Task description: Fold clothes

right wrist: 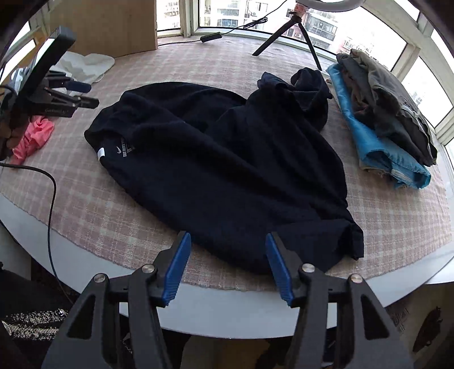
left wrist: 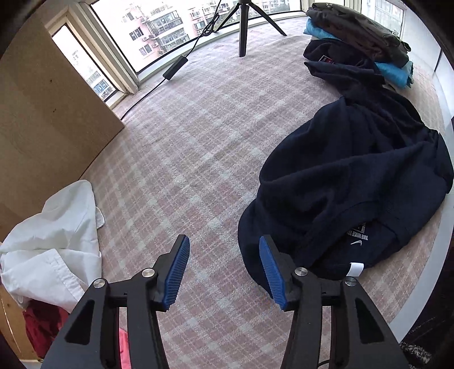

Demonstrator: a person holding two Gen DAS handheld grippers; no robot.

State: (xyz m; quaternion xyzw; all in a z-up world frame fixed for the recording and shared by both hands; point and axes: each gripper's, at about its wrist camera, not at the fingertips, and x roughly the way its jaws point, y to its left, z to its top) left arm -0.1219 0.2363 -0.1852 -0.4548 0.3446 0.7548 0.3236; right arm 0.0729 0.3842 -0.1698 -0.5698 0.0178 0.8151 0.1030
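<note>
A dark navy sweatshirt lies crumpled on the checked pink cloth, its collar label facing left. In the left wrist view the same sweatshirt fills the right side. My left gripper is open above bare cloth, just left of the collar, holding nothing. My right gripper is open at the table's near edge, its blue pads straddling the sweatshirt's hem without touching it. The left gripper also shows at far left in the right wrist view.
A stack of folded clothes, blue under brown and grey, sits at the right. White garment, red cloth and pink cloth lie at the left. A tripod, cable and wooden board stand at the back.
</note>
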